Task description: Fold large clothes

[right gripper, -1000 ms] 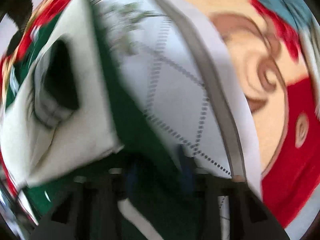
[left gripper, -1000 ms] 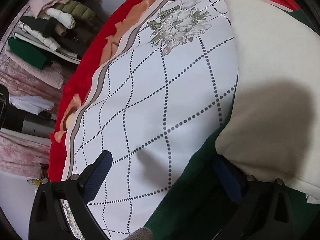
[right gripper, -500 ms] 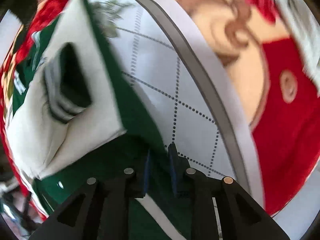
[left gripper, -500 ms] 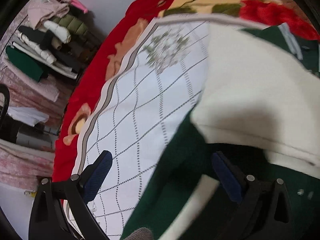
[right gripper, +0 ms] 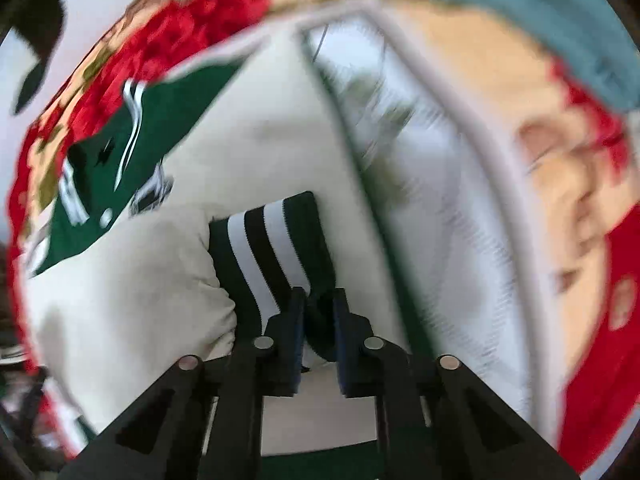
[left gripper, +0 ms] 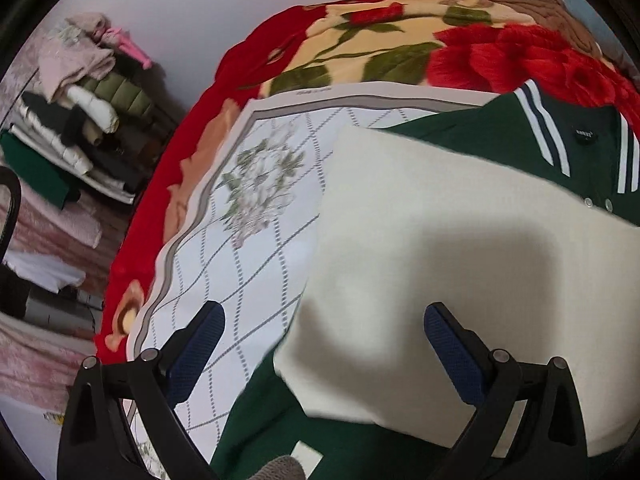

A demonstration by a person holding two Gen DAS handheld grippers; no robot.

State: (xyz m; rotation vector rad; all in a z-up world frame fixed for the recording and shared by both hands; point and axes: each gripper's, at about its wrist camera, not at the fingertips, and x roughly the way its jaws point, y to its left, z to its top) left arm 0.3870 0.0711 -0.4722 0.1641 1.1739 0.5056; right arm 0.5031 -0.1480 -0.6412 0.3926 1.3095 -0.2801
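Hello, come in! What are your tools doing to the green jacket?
Left tool open over cream sleeve. Right tool closing, pinching striped cuff. Nothing in the way.

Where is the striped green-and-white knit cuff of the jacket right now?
In the right wrist view, the striped green-and-white knit cuff sits low at centre, on the cream sleeve, its end pinched in the right gripper, whose jaws have just been closing.

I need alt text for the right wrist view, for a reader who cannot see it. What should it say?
The right tool is shut on the striped green-and-white cuff of a cream sleeve, its jaws having just been closing on it. The sleeve belongs to a green jacket lying on a white patterned cloth over a red floral blanket. The picture is motion-blurred.
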